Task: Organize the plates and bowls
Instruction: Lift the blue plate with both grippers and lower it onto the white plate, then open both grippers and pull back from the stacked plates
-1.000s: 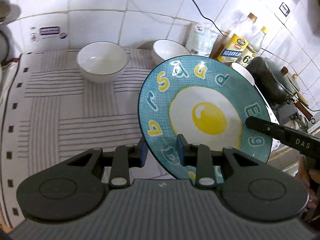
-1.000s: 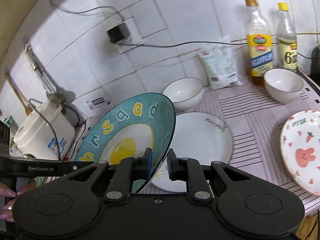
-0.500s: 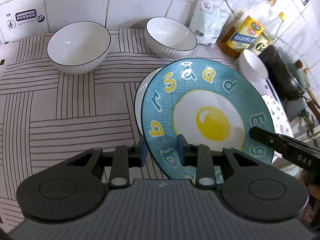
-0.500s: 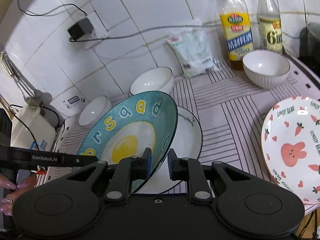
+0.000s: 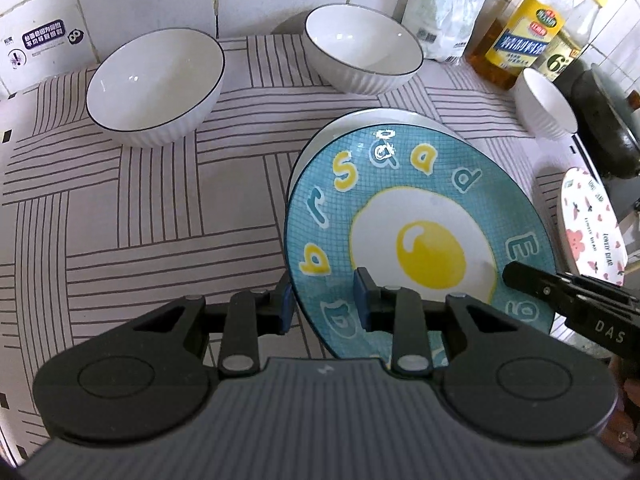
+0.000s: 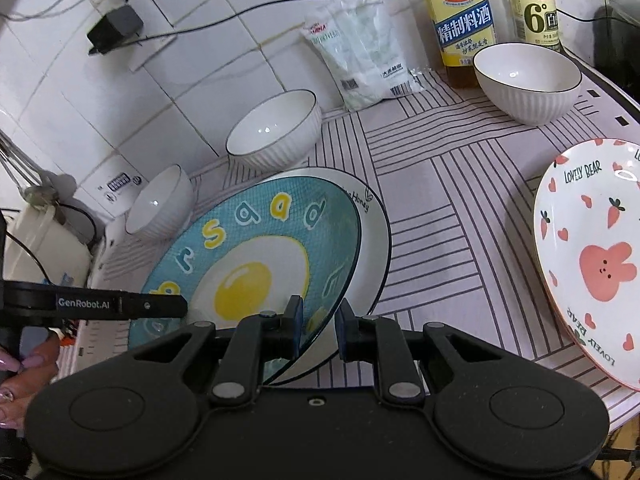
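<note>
Both grippers hold the blue plate [image 5: 420,216] with a fried-egg picture and letters. My left gripper [image 5: 324,304] is shut on its near-left rim; my right gripper [image 6: 318,330] is shut on the opposite rim of the blue plate [image 6: 256,256]. It hangs tilted, just over a white plate [image 5: 360,120] lying on the striped mat; the white plate [image 6: 370,240] shows past the blue one's far edge. Three white ribbed bowls stand behind: one at the left [image 5: 154,88], one in the middle [image 5: 362,58], one at the right [image 5: 546,106]. A pink rabbit plate [image 6: 592,256] lies at the right.
Two bottles [image 6: 460,16] and a white bag [image 6: 360,60] stand against the tiled wall. A dark pan [image 5: 608,120] sits at the far right. A white appliance [image 6: 36,248] stands past the mat's left end. The striped mat [image 5: 140,208] is bare left of the plates.
Both grippers have carried the blue plate down and toward the white plate; it now hangs low over it. The grip on both rims is unchanged.
</note>
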### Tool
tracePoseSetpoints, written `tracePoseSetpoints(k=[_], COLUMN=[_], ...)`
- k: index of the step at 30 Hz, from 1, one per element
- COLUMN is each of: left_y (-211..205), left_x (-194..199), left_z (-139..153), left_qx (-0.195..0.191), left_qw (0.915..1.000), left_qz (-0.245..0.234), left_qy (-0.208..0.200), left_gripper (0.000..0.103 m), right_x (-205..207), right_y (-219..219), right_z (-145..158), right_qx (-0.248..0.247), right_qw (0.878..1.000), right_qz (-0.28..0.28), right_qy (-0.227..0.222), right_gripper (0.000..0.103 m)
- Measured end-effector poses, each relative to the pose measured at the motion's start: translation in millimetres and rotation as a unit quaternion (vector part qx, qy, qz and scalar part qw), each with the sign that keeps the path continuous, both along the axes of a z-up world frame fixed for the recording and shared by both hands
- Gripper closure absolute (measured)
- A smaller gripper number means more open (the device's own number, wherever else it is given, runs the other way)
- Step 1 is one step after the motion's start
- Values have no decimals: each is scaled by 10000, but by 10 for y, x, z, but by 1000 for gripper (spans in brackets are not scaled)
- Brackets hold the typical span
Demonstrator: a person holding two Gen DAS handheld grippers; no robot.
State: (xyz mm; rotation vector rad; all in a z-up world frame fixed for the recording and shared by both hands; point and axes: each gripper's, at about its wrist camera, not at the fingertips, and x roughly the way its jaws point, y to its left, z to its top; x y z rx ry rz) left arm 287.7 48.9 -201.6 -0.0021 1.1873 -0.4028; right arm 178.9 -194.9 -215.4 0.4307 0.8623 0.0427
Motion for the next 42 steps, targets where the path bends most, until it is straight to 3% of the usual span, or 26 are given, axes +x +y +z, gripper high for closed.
tracePoseSetpoints(k=[10, 15, 25, 35, 42], left_y=[-3, -5, -149, -206, -268], left_x=[88, 104, 6, -213, -442], left_z=[-83, -109, -23, 257, 595], left_qx=[122, 77, 478, 561, 541], left_qw=[9995, 9988, 9975, 9974, 9974], left_qz=[78, 94, -148, -287, -462], left_qy=[293, 469, 494, 347, 125], left_gripper=[74, 74, 73, 73, 73], right_x=[70, 117, 153, -9, -488], right_y=[97, 222, 260, 340, 213], right_z=[-34, -15, -67, 28, 370], right_qx=[-297, -927, -1051, -1231, -1290], right_qw=[9995, 9957, 9943, 9922, 9907], right_qz=[-84, -58, -162, -188, -112], right_qy=[39, -32, -50, 40, -406], right_gripper=[82, 78, 72, 70, 67])
